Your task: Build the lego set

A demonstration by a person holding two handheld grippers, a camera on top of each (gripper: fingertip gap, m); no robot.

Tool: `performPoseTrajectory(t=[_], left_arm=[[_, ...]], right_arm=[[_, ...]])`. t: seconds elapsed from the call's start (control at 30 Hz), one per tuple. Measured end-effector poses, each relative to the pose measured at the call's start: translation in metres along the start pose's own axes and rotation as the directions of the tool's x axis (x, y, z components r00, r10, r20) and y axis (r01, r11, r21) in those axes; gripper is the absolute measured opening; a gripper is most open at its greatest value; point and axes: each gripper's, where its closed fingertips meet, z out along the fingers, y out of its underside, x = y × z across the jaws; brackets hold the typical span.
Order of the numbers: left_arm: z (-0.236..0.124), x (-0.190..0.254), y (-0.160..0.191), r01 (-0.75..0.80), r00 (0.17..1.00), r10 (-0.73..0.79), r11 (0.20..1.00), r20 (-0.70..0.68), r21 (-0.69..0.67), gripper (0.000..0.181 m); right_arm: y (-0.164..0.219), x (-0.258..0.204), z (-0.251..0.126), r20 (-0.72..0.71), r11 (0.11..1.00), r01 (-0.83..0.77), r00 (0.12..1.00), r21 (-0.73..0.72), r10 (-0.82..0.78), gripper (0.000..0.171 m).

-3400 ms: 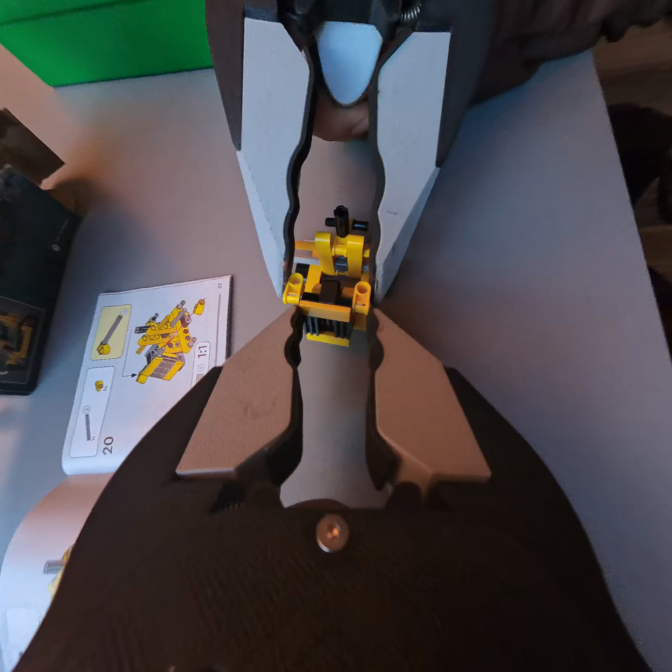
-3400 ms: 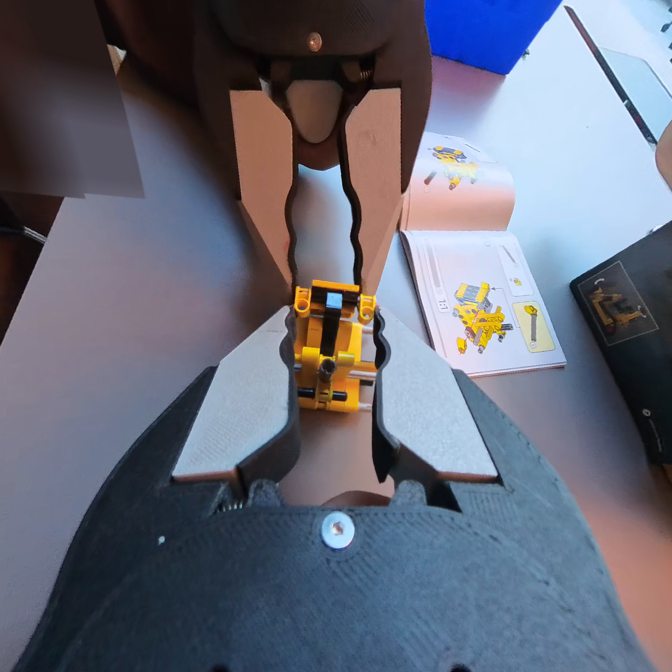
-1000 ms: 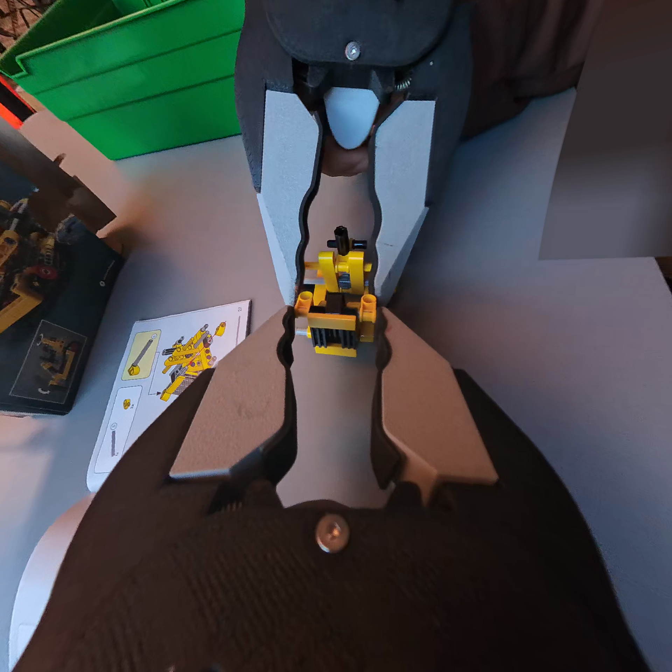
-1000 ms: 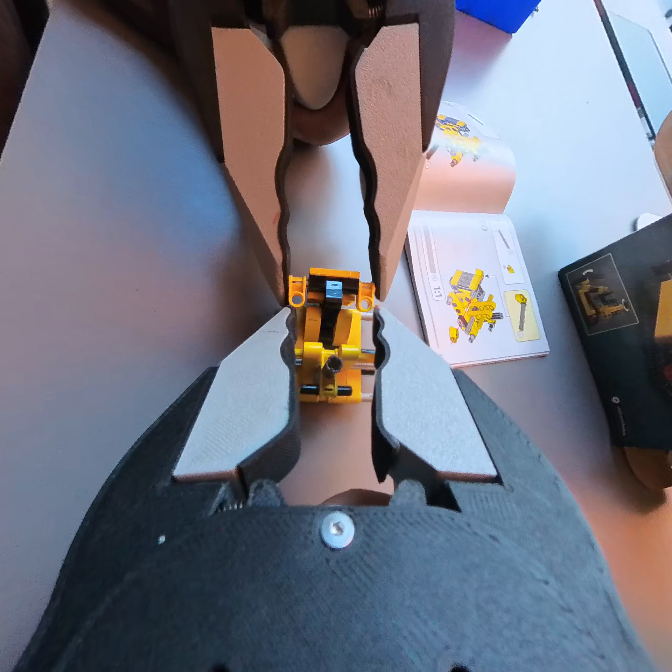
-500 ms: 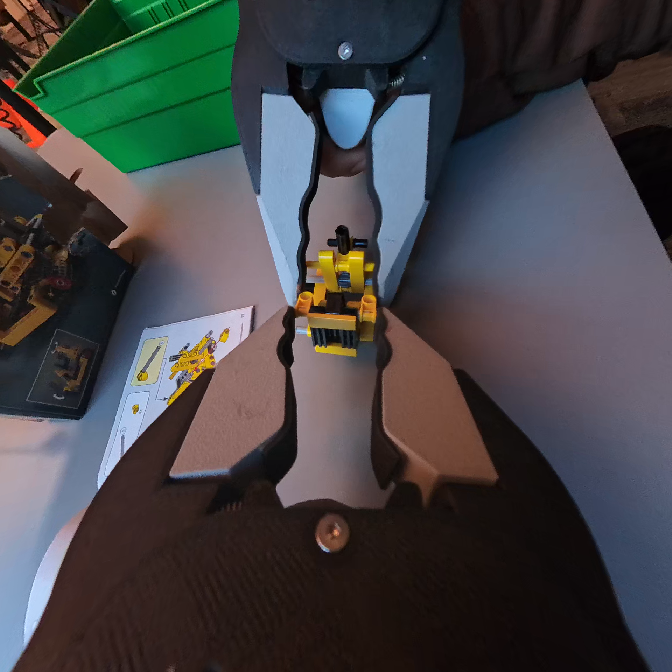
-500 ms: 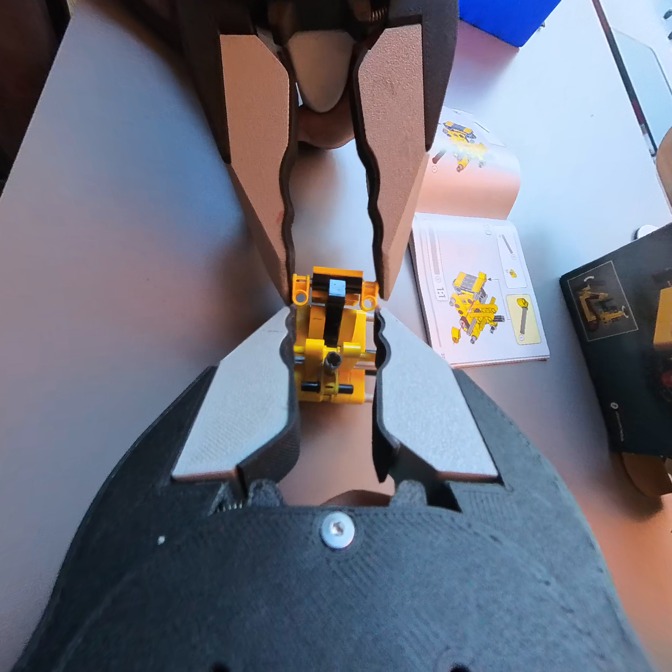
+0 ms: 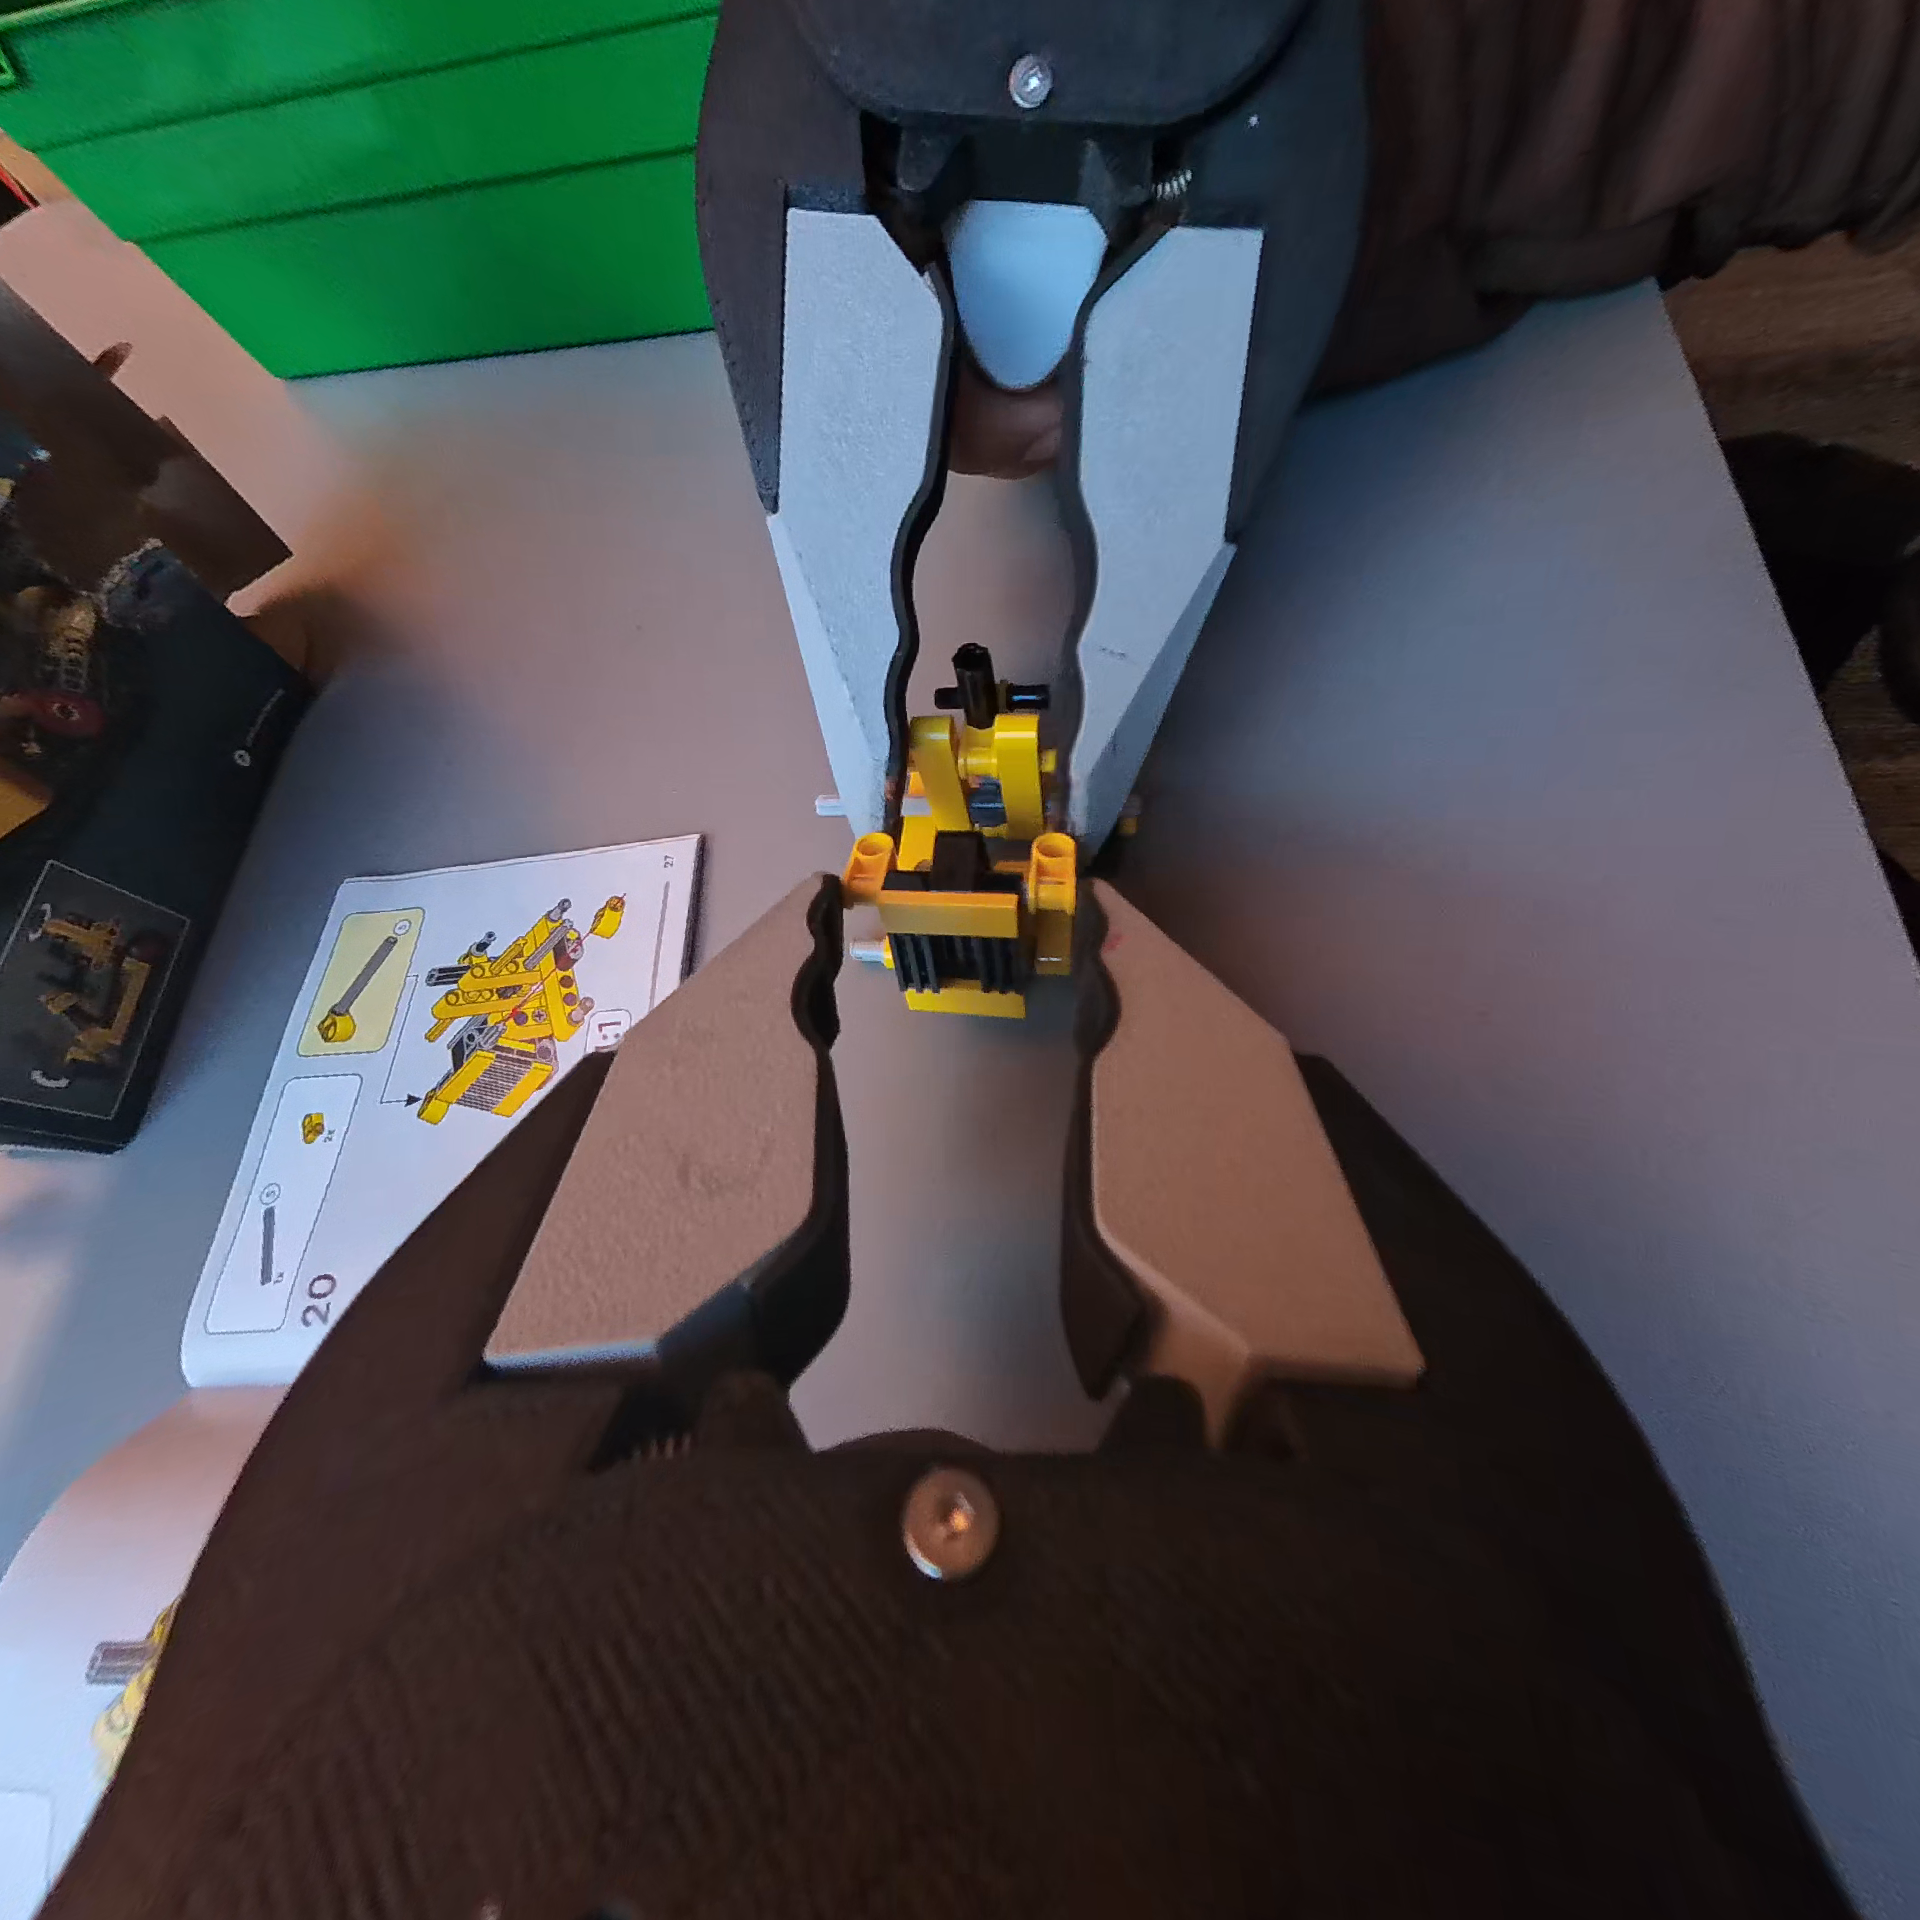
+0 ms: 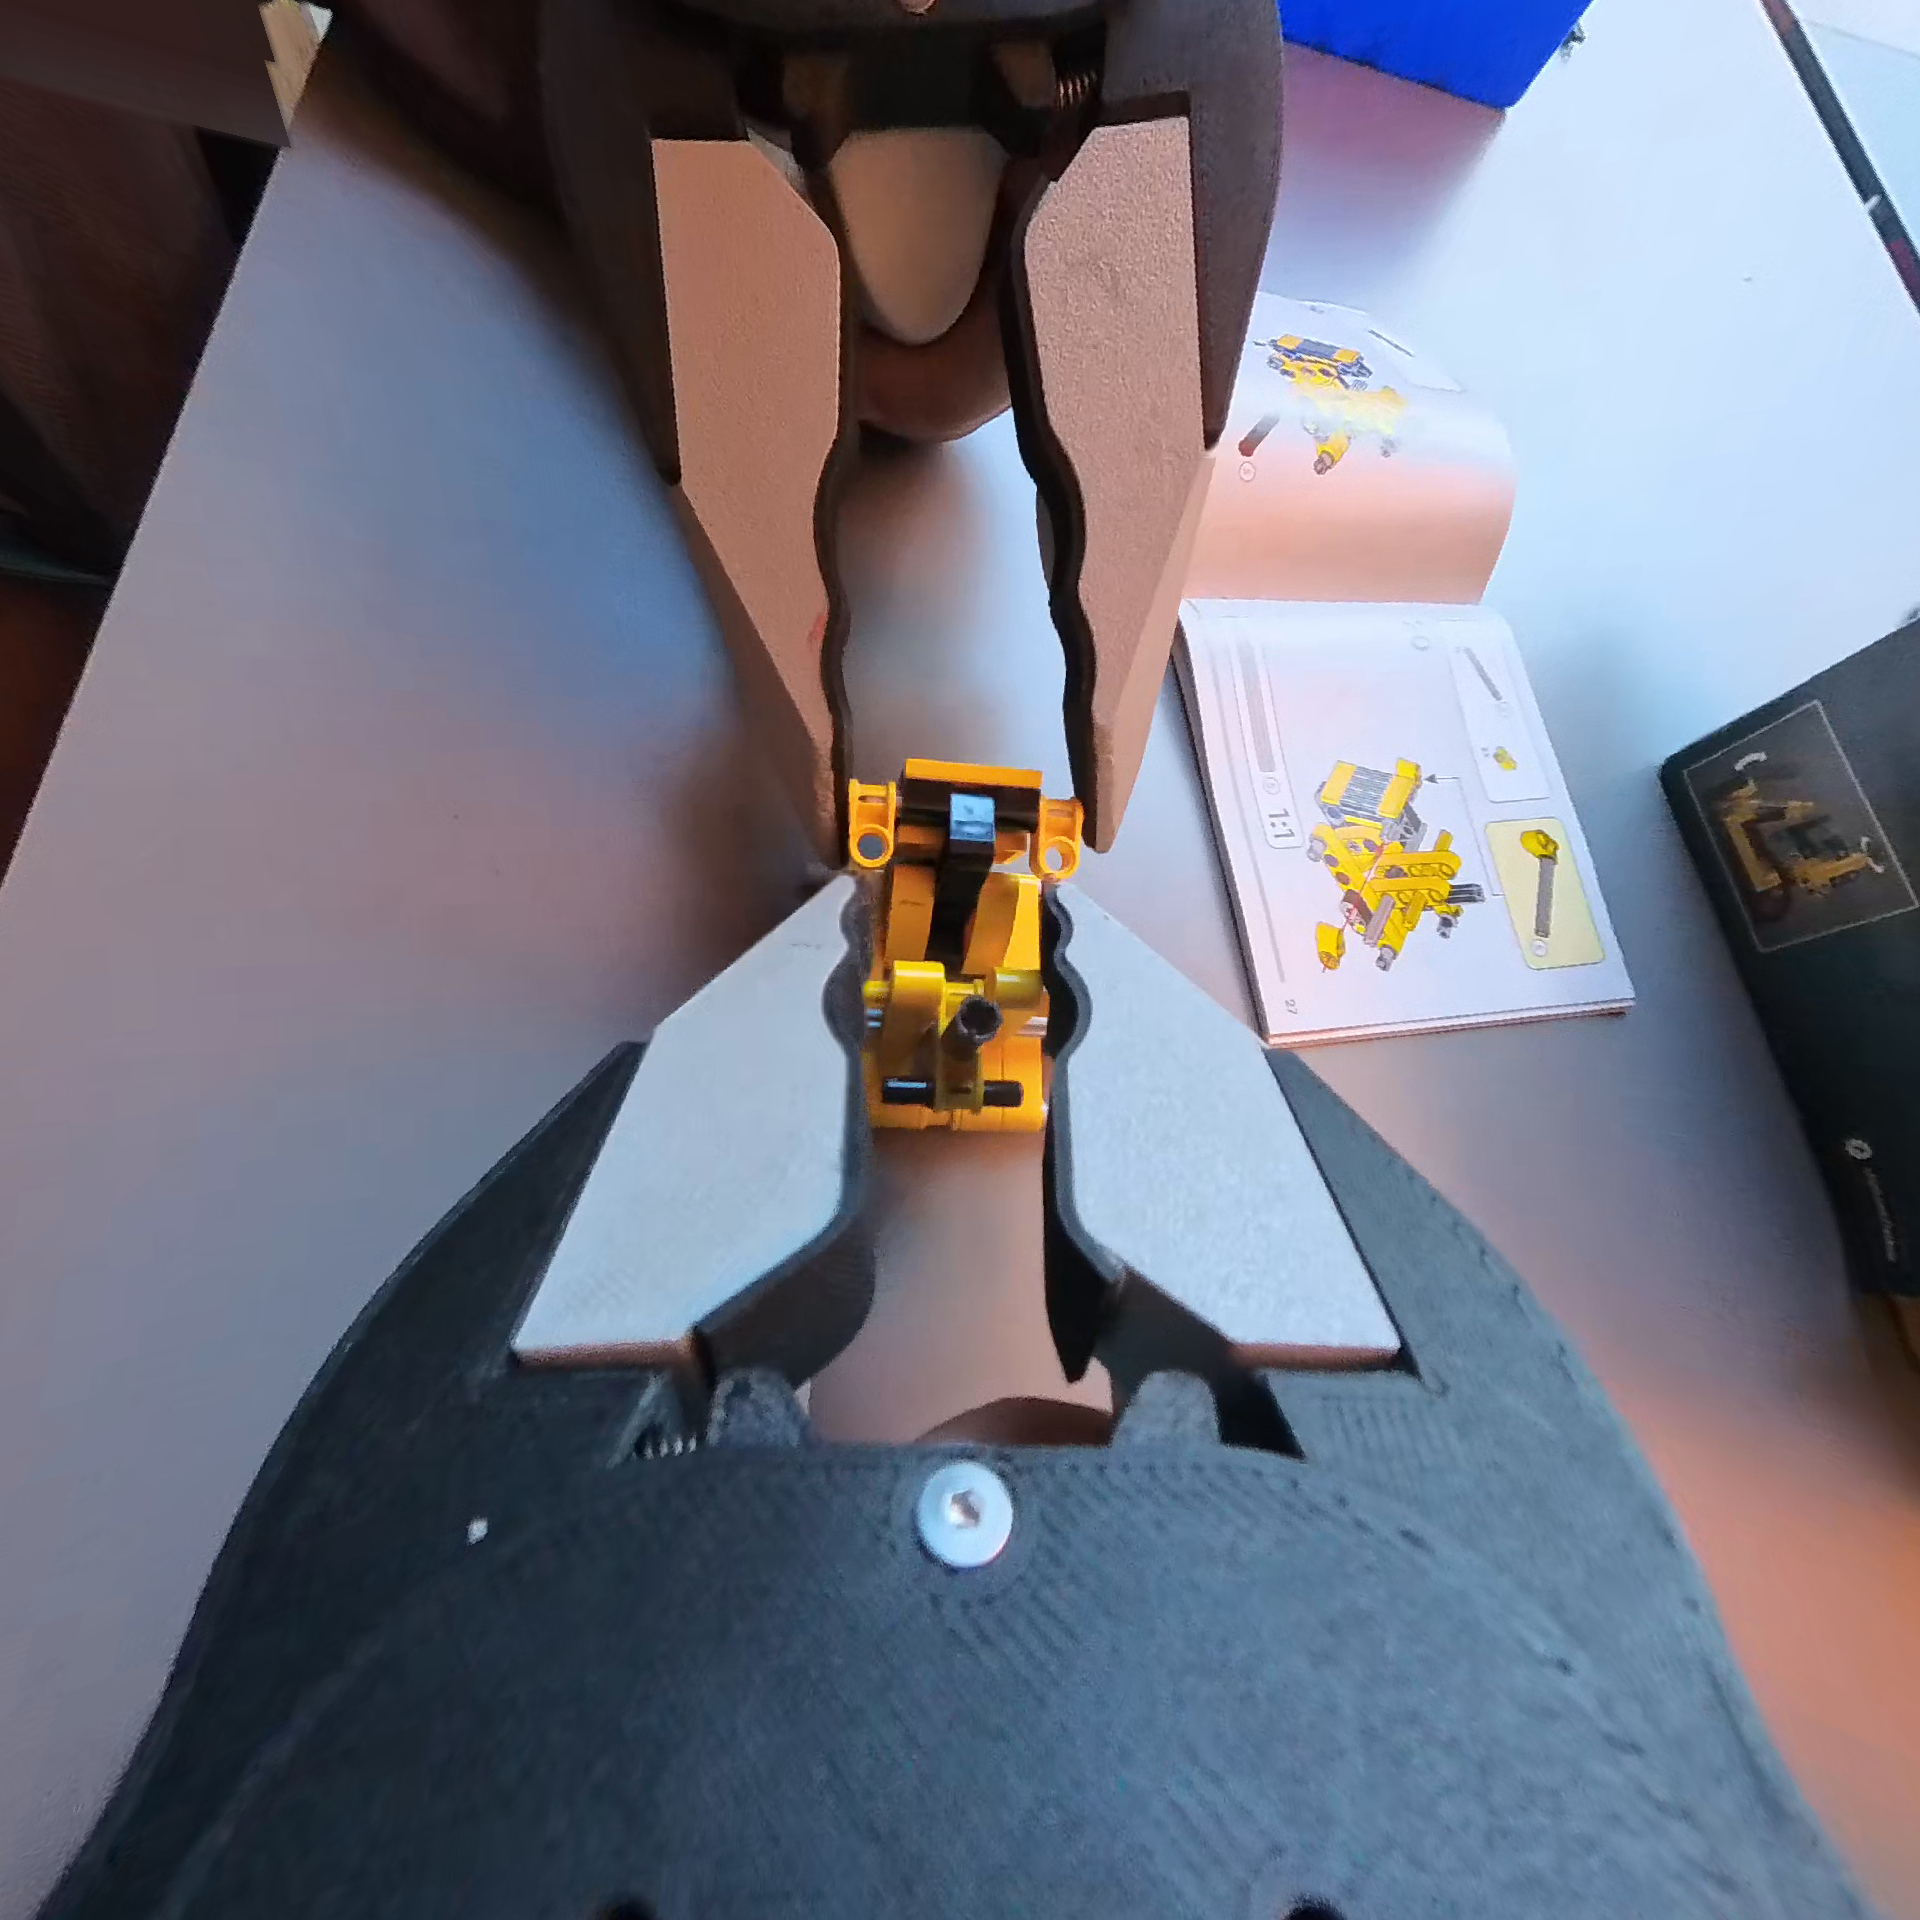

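A small yellow and black lego model (image 7: 961, 904) is held above the grey table (image 7: 1455, 831) between both grippers, which face each other. My left gripper (image 7: 956, 914) is shut on the model's end with the black grille. My right gripper (image 8: 954, 914) is shut on the other end of the model (image 8: 956, 997), where a black pin (image 8: 977, 1023) sticks up. In the left wrist view the right gripper (image 7: 982, 810) comes in from the top. In the right wrist view the left gripper (image 8: 961, 831) comes in from the top.
An open instruction booklet (image 7: 468, 1039) lies beside the grippers, also in the right wrist view (image 8: 1403, 831). A black lego box (image 7: 104, 883) lies beyond it. A green bin (image 7: 364, 187) stands at one table end, a blue bin (image 8: 1434, 31) at the other. The table edge (image 7: 1766, 623) is close. The tips of both grippers are at nearly the same place.
Both grippers stay shut on the model and have shifted together over the table. The model's end with the black pin has tilted up toward the right wrist camera.
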Motion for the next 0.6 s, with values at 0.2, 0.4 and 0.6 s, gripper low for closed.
performPoseTrajectory(t=[0.2, 0.4, 0.6], left_arm=[[-0.0001, 0.0023, -0.0003, -0.017, 1.000, 0.018, 1.000, -0.020, 0.007, 0.041], [0.0002, 0.0010, 0.0001, -0.010, 1.000, 0.010, 1.000, -0.016, 0.005, 0.042], [-0.0003, 0.0026, -0.0002, -0.020, 1.000, 0.021, 1.000, -0.021, 0.008, 0.041]], right_arm=[[-0.0019, -0.0042, -0.0033, 0.087, 0.995, -0.081, 0.993, 0.052, 0.076, 0.032], [-0.0037, -0.0018, -0.0043, 0.124, 0.986, -0.145, 0.983, 0.082, 0.134, 0.029], [-0.0016, 0.0022, -0.0024, 0.094, 0.987, -0.147, 0.986, 0.068, 0.141, 0.039]])
